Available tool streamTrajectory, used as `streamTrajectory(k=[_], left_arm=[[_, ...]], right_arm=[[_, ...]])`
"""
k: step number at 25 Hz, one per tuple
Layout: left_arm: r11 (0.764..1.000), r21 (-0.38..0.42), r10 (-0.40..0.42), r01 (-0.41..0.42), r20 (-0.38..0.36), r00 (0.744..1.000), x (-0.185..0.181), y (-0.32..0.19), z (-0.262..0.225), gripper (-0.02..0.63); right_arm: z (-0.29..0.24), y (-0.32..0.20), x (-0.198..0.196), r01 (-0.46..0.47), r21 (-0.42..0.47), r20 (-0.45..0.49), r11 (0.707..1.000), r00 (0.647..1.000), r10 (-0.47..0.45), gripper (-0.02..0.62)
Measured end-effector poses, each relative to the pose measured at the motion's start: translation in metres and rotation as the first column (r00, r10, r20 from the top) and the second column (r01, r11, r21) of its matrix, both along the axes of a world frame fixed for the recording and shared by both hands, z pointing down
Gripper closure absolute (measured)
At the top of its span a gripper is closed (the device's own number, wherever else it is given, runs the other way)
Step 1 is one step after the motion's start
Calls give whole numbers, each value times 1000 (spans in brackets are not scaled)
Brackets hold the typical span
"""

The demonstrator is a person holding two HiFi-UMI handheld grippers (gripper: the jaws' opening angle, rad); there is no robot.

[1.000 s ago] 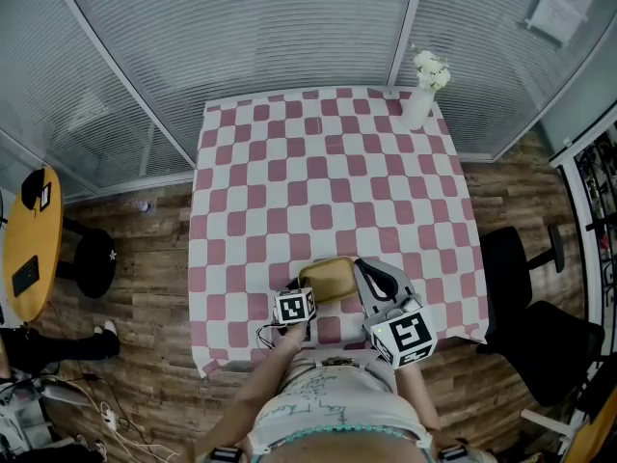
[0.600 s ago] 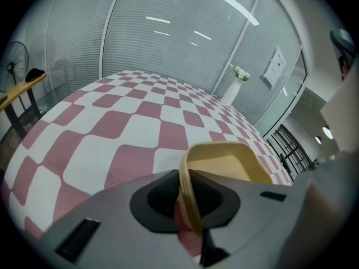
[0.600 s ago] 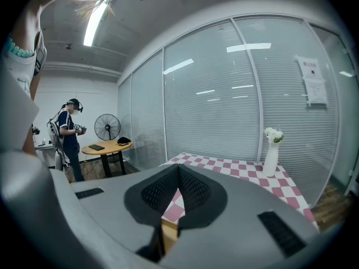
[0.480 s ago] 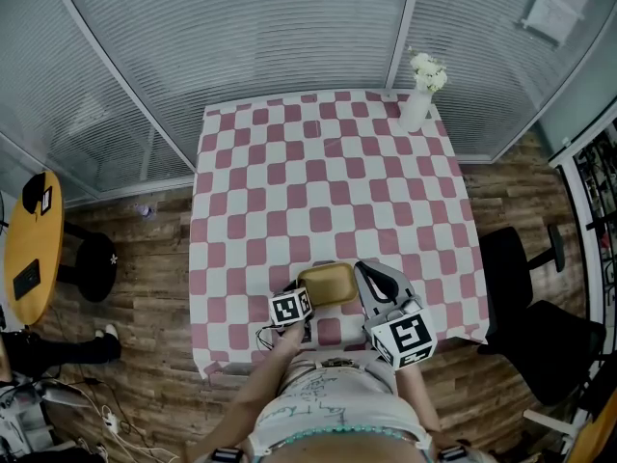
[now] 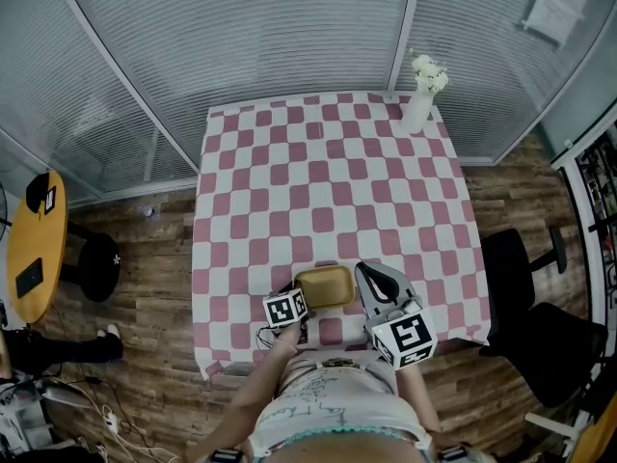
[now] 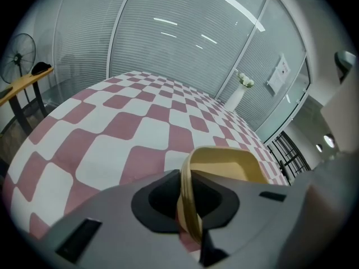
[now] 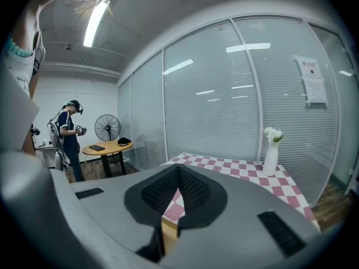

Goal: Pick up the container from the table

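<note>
matt plastic container, cloth tablecloth, wood floor

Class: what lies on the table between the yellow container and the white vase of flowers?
Only bare checked tablecloth lies between the container and the vase; the head view shows this.

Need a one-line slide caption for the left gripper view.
Left claw, jaws just closing in, pinches the rim of the tan rounded plastic container, pink-and-white checked tablecloth beyond.
</note>
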State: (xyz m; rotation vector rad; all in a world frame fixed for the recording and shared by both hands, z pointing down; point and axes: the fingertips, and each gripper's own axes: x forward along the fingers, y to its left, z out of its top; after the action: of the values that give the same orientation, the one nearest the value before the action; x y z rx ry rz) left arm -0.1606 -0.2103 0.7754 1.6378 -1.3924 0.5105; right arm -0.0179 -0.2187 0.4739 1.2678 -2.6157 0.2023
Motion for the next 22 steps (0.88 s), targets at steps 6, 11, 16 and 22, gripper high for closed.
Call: streamTrajectory(k=[6,11,16,22], left_arm=[[1000,25,-5,6,-19,1000,-2,1,-15,572],[999,46,-6,8,-30,1000,-2,0,-29,572],[996,83,-15,19,-47,999,-4,-1,-46,572],[990,135,-21,27,-47,999,-8,-2,-72,572]], right_arm=[[-1,6,0,1,1,-1,1000,1000,-1,603],[-1,11,3,3,1,0,1000,1000,-3,603],[0,16,3,7,-1,-1,1000,1000,-7,603],[1,22,5,16,-2,-5,1000,1000,-16,603]])
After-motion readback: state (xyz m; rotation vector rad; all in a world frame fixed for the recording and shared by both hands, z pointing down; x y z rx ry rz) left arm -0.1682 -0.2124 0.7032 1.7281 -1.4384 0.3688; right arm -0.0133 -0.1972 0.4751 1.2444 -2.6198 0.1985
